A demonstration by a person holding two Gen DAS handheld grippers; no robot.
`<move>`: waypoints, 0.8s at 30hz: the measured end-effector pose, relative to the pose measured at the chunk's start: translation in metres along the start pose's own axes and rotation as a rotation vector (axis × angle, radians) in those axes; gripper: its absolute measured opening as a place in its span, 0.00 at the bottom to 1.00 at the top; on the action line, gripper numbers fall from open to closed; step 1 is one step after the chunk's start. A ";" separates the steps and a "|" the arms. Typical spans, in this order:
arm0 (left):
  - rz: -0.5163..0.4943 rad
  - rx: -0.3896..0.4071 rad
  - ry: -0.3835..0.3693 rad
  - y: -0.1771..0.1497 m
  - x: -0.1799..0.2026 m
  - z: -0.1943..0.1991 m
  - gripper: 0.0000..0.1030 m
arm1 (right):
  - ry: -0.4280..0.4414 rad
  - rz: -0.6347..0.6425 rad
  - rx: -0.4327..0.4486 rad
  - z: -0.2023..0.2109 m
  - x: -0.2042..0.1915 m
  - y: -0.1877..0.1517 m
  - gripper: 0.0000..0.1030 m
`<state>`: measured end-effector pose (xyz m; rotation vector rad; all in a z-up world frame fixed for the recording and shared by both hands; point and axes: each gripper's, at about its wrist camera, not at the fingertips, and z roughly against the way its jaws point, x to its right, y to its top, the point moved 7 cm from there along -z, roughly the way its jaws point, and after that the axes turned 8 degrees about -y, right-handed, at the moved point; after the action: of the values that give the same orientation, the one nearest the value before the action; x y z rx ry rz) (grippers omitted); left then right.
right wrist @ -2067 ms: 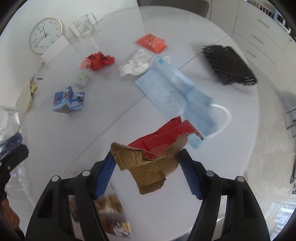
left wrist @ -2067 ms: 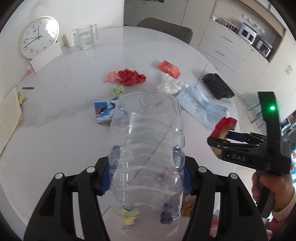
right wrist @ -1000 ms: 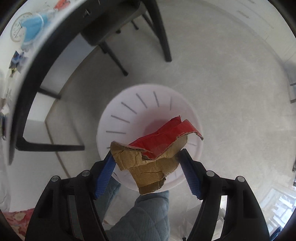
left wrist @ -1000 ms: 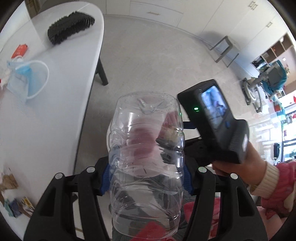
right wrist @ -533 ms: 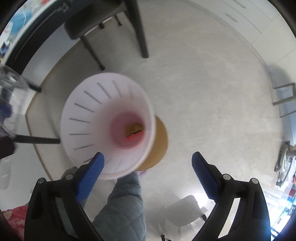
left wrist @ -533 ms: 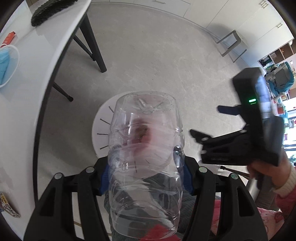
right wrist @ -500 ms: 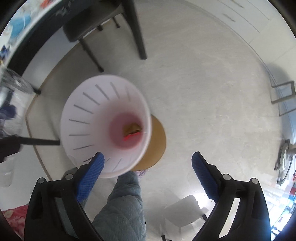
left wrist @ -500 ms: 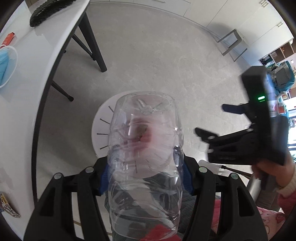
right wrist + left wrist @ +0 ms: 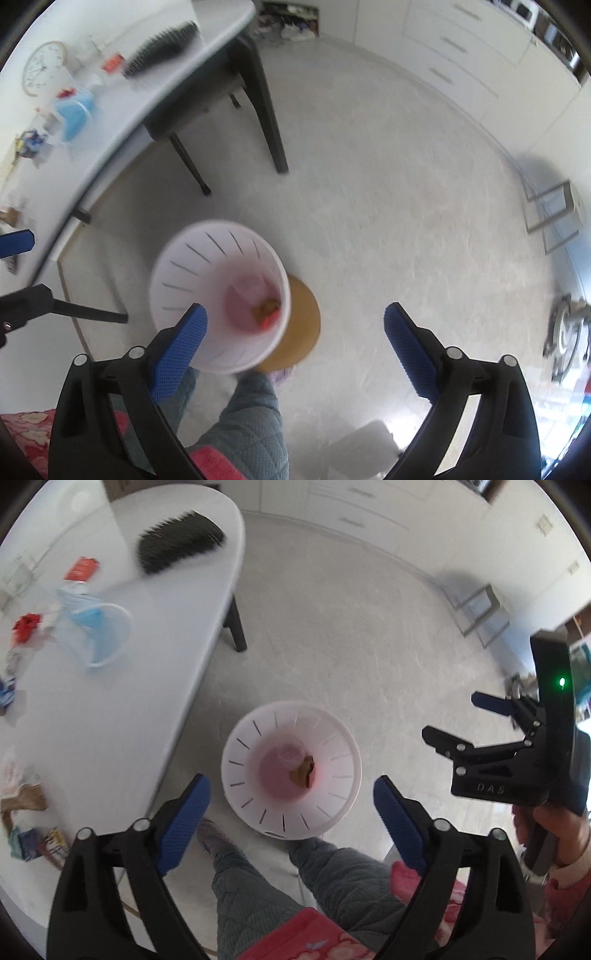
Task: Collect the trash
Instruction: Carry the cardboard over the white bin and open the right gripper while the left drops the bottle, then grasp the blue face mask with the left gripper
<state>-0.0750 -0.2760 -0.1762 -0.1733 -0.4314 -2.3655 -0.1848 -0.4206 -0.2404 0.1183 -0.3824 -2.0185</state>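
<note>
A white slotted trash bin (image 9: 291,734) stands on the floor below both grippers; it also shows in the right wrist view (image 9: 192,266). Inside it lie the clear plastic bottle (image 9: 290,754) and the red and brown cardboard scrap (image 9: 304,771), which the right wrist view (image 9: 266,312) also shows. My left gripper (image 9: 291,808) is open and empty above the bin. My right gripper (image 9: 295,341) is open and empty, above and to the right of the bin; the left wrist view shows it (image 9: 454,720) at the right.
The white table (image 9: 110,709) is at the left with a blue face mask (image 9: 92,624), a black brush (image 9: 177,539), a red wrapper (image 9: 81,568), red crumpled paper (image 9: 26,626) and wrappers (image 9: 33,842) near its front edge. The person's legs (image 9: 258,886) are below.
My left gripper has opened and the clear bottle has dropped into the bin. Before that, my right gripper let the cardboard scrap fall into the bin. Both views have swung a little.
</note>
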 end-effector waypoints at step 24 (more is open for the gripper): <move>0.321 0.237 0.204 0.086 -0.145 0.057 0.92 | 0.060 0.096 0.155 0.046 -0.089 0.148 0.98</move>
<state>0.0903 -0.2238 -0.1358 0.1026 -0.5372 -1.9760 -0.0290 -0.3933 -0.1571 0.2510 -0.4968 -1.8852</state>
